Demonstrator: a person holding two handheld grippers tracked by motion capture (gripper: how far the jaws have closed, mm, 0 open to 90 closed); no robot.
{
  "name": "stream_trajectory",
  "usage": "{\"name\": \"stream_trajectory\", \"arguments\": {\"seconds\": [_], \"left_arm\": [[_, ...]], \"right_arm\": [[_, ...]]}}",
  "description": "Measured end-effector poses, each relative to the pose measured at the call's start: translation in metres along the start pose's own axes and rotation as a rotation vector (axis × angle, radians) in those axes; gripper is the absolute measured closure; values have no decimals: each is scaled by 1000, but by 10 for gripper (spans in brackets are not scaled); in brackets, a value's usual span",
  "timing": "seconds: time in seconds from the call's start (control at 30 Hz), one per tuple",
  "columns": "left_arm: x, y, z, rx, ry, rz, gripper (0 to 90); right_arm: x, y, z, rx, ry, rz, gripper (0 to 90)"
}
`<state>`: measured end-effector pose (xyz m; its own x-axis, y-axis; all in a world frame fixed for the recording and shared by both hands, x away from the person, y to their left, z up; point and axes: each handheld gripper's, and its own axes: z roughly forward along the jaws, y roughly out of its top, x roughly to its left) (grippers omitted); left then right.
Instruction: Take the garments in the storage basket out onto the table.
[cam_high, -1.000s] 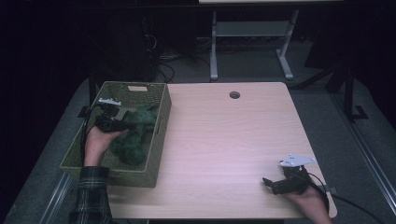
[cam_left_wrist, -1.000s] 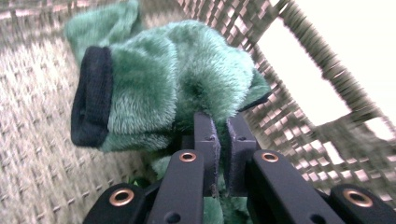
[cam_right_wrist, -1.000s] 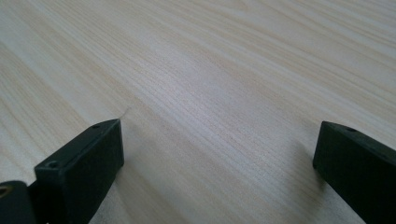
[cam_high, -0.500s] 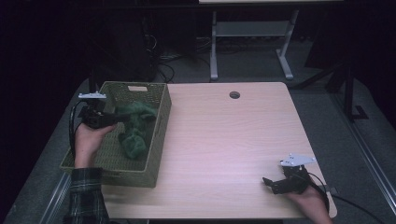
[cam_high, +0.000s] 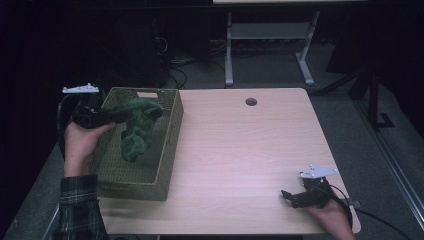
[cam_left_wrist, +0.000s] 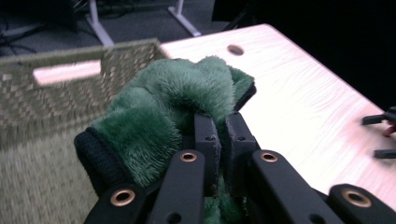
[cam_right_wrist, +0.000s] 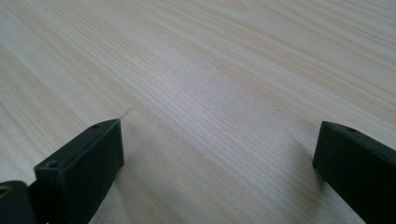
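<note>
Cloth (cam_high: 136, 127), green and fuzzy, hangs from my left claw (cam_left_wrist: 223, 135), which is pinched tight on its top fold, above the basket (cam_high: 170, 150). I should lift until the tail below clears the rim, then swing toward the table (cam_high: 240, 150). My right claw (cam_right_wrist: 217, 154) rests there, spread wide.

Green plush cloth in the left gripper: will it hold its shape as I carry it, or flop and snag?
Likely floppy: the green plush cloth droops below the left gripper into the woven basket. Probably light, held by one bunched fold. Its trailing end could catch the basket rim.
</note>
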<state>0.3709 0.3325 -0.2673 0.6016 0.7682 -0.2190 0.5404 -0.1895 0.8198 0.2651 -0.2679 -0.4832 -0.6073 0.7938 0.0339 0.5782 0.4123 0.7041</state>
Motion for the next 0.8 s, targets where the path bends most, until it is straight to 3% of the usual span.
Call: {"name": "stream_trajectory", "arguments": {"seconds": [0.27, 0.8], "left_arm": [[-22, 26, -5, -35, -29, 54, 862], [-67, 56, 17, -86, -125, 106, 866]], "right_arm": [[0, 0, 0, 0, -1, 1, 15], [0, 0, 0, 0, 0, -1, 15]]}}
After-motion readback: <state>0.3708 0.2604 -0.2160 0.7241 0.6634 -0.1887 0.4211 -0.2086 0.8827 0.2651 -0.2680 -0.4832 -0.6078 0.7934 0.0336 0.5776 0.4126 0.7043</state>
